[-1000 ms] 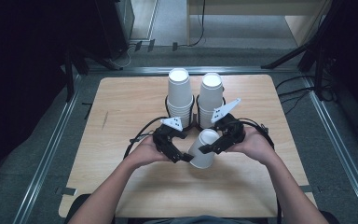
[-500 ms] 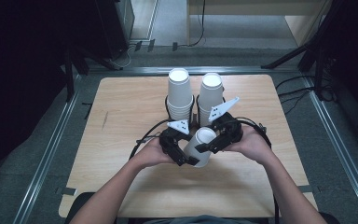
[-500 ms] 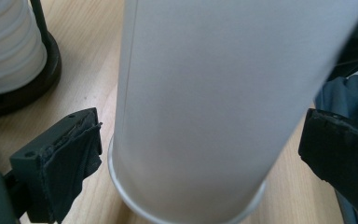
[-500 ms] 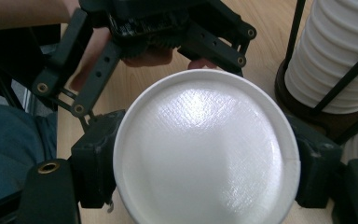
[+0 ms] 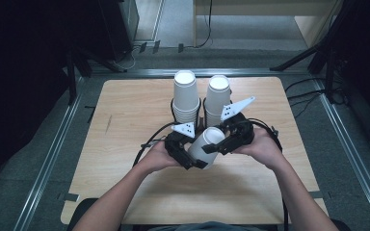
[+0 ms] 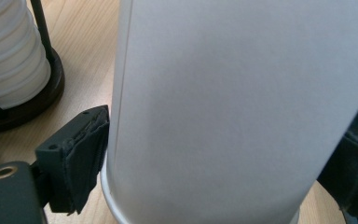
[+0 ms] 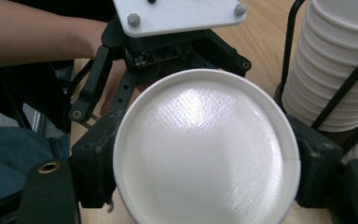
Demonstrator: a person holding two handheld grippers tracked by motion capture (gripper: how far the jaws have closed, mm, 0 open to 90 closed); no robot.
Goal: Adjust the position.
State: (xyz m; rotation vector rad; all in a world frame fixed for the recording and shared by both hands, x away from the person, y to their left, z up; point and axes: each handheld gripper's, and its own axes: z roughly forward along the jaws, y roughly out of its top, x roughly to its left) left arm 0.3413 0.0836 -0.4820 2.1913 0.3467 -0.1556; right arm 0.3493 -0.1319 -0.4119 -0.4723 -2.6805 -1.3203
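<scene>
- Since the earlier frames: both grippers have closed in toward each other at mid-surface, and the loose paper cup (image 5: 207,146) now sits tilted between them rather than standing apart.
- Left gripper (image 5: 189,154): fingers (image 6: 77,158) pressed against the cup's side wall near its rolled rim; gripping the cup.
- Paper cup: held off the wooden surface (image 5: 125,125), long axis tilted, flat closed base (image 7: 205,154) facing the right gripper's camera, rim toward the left hand.
- Right gripper (image 5: 224,142): fingers (image 7: 95,163) flank the base end on both sides, in contact; clamped on the cup.
- Behind: two cup stacks (image 5: 185,96) in black wire holders, just beyond the grippers.
- Judgement: both hands are equally near; a pull along the cup's axis would decide the handover.
</scene>
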